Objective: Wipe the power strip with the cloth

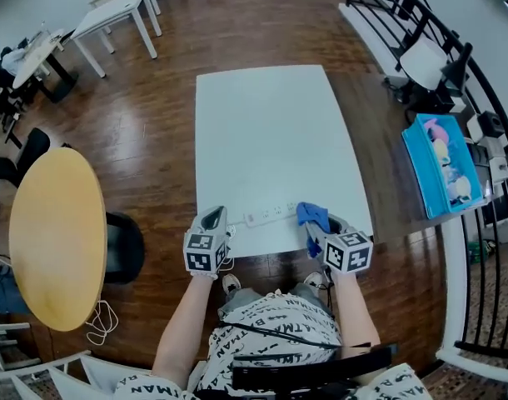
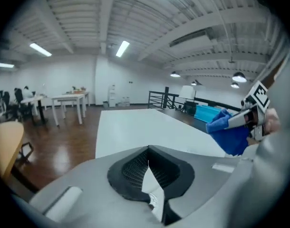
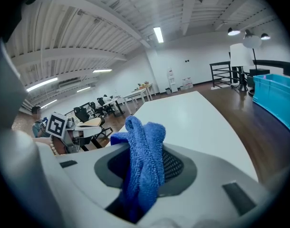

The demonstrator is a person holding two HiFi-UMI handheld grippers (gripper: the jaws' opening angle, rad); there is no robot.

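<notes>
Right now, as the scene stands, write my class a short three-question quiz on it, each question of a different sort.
1. True or false: the left gripper holds the blue cloth.
2. Multiple choice: the power strip lies A) at the near edge of the white table, between the two grippers; B) inside the blue bin; C) on the round yellow table.
3. Fill in: the right gripper is shut on the ____.

Key: 1 false (it is shut and empty); 2 A; 3 blue cloth.
</notes>
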